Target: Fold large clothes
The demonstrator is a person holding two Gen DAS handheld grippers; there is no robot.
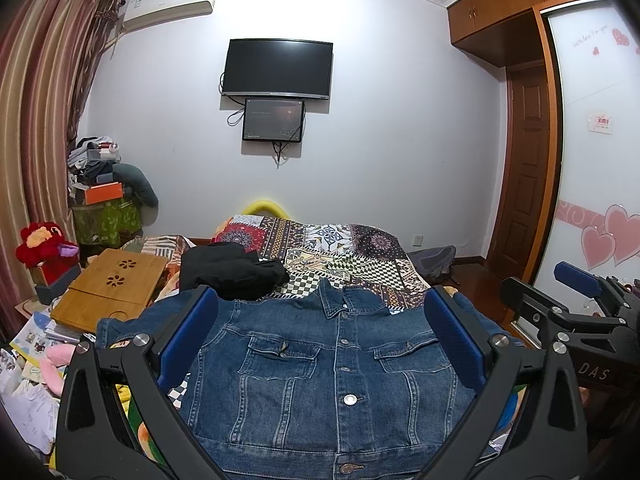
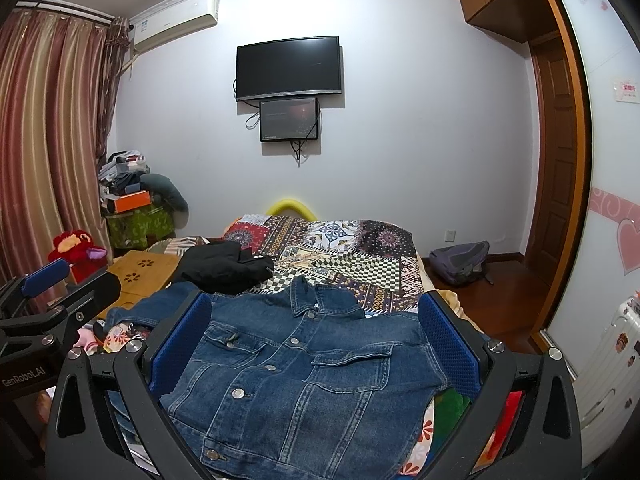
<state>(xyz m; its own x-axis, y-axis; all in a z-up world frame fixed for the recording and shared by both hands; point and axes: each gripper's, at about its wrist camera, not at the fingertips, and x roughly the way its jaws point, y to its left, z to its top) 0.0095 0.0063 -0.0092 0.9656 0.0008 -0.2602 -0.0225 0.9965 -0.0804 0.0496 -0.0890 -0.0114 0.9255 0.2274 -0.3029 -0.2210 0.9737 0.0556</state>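
Bedroom, patchwork bed [image 1: 352,256] ahead. Left wrist view: denim jacket [image 1: 328,376] flat on bed, buttoned front up, collar away from me, long axis straight ahead, directly under my left claw [image 1: 320,344], spread wide, empty. "DAS" legible on right claw [image 1: 576,292], beside. Right wrist view: right claw [image 2: 316,344] wide, empty, over jacket's right half; "GenRobot.AI" on neighbouring claw.

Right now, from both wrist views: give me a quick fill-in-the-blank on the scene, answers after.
1. The denim jacket lies front side ____ on the bed.
2. Beyond its collar lies a bunched garment coloured ____.
3. The left claw and right claw both stand ____, holding nothing.
4. The TV hangs on the ____.

Answers: up; black; open; wall
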